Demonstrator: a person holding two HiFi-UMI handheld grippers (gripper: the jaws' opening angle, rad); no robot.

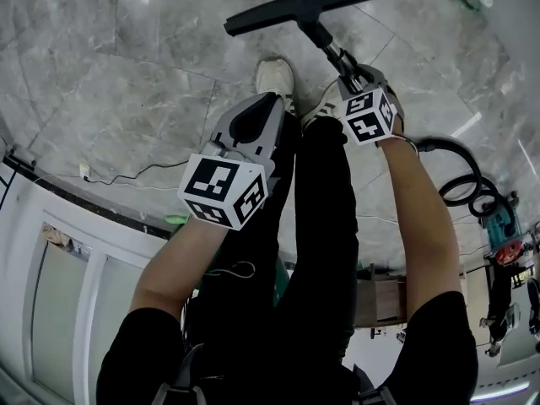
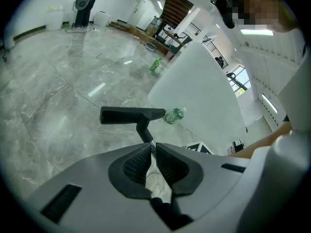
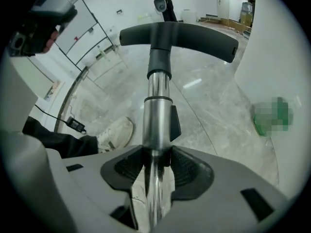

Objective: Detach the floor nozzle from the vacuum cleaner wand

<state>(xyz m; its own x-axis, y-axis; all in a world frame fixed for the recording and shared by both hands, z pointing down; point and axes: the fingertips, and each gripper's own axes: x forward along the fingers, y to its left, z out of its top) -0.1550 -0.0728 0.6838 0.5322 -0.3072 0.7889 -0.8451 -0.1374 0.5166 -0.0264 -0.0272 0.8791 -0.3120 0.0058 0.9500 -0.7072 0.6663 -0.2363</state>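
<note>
Item: floor nozzle (image 1: 299, 7), black, T-shaped, not yet detached; it sits on the far end of the chrome wand (image 3: 156, 106), out in front of the person's white shoe (image 1: 276, 76) and over the grey marble floor (image 1: 126, 74). Whether it rests on the floor or hangs just clear cannot be told. Right tongs (image 3: 155, 166): closed on the wand, pads against the tube on both sides, just behind a black tab (image 3: 175, 123) on its side, pointing steeply down. Left tongs (image 2: 153, 152): pinched together with nothing between them, held near the wand but apart from it and aimed toward the nozzle. Black hose (image 1: 460, 175): coiled on the floor to the right. Green bottle (image 2: 174, 115): lying on the floor beyond the nozzle. Hazards, as judged: the polished tube is held at one point only and may slip or twist in the pads; the nozzle has no second hold, so a freed joint could drop it beside the shoe; the left tongs must open before they can take it; the coiled hose may drag on the wand.
</note>
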